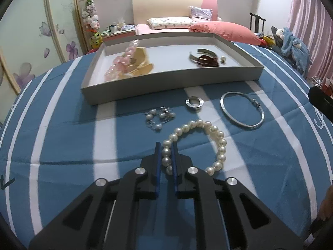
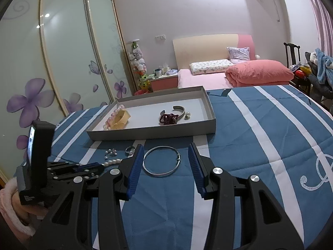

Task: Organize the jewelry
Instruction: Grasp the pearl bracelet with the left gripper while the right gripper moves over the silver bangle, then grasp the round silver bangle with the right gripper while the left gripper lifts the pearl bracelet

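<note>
Left claw (image 1: 166, 156): blue pads closed on the near-left arc of the pearl bracelet (image 1: 216, 139); several pearls sit between the pads, the rest of the loop lies on the striped cloth (image 1: 62, 145) to the right of the claw.

Right claw (image 2: 166, 164): jaws wide apart, gripping nothing, held low over the cloth. The bangle (image 2: 161, 163) lies flat between and just ahead of its pads, touching neither as far as can be seen.

Beyond the left claw, on the cloth: pearl cluster (image 1: 159, 119) with thin metal parts, just past the bracelet; ring (image 1: 194, 102) right of it; bangle (image 1: 242, 109) further right, clasp at its far side. All three lie apart from each other, between the bracelet and the tray.

Tray (image 1: 166, 90): shallow, grey-walled, white floor, standing on the cloth behind the loose pieces. Left part holds a pink bead strand (image 1: 122, 62) against a yellow piece (image 1: 141, 62) (blurred in the left view). Right part holds a metal cuff (image 1: 203, 55), dark red beads (image 1: 208, 60) touching it, and a small pearl piece (image 1: 223, 59) just right of those.

Background: bed (image 2: 208, 73) with pink duvet, wardrobe (image 2: 62, 62) with purple flower prints.
</note>
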Motion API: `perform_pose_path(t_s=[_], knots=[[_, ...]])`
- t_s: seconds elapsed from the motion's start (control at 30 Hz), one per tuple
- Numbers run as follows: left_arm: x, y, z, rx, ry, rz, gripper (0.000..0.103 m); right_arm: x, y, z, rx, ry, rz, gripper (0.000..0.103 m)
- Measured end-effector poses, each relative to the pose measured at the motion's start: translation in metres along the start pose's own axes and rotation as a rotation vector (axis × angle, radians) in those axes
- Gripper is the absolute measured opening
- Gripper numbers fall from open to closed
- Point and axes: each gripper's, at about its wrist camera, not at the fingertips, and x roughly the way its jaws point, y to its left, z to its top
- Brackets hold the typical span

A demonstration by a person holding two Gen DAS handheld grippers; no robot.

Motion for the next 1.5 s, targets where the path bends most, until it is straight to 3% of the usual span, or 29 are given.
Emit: perform_pose_path(t_s=[0.33,0.47,0.8,1.0,1.03,1.07,1.1,1.13,1.5], knots=[[-0.007,0.075,-0.006,-0.162,-0.001,0.101,0.01,0.02,0.002,-0.005,-0.024,0.087,-0.027,0.046],[-0.009,0.096,-0.007,-0.22,-0.007,0.098,0.01,0.037,0.003,-0.009,-0.039,0.158,-0.034,0.046],[-0.009,0.1,-0.007,-0.229,-0.008,0.087,0.01,0.076,-0.002,-0.003,-0.053,0.286,-0.088,0.046],[-0.009,0.099,-0.007,-0.229,-0.008,0.086,0.01,0.082,0.002,0.0,-0.053,0.3,-0.074,0.046],[-0.009,0.099,-0.007,-0.229,-0.008,0.087,0.01,0.083,0.003,0.001,-0.055,0.301,-0.068,0.047],[-0.009,0.099,-0.007,-0.229,-0.008,0.087,0.01,0.084,0.005,0.001,-0.052,0.308,-0.058,0.06],[-0.009,0.099,-0.007,-0.23,-0.008,0.086,0.01,0.085,0.006,0.002,-0.05,0.31,-0.056,0.08],[-0.009,0.099,-0.007,-0.23,-0.008,0.085,0.01,0.085,0.008,0.002,-0.051,0.308,-0.054,0.087],[-0.009,0.098,-0.006,-0.231,-0.008,0.085,0.01,0.118,0.033,-0.002,-0.155,0.404,-0.09,0.09]])
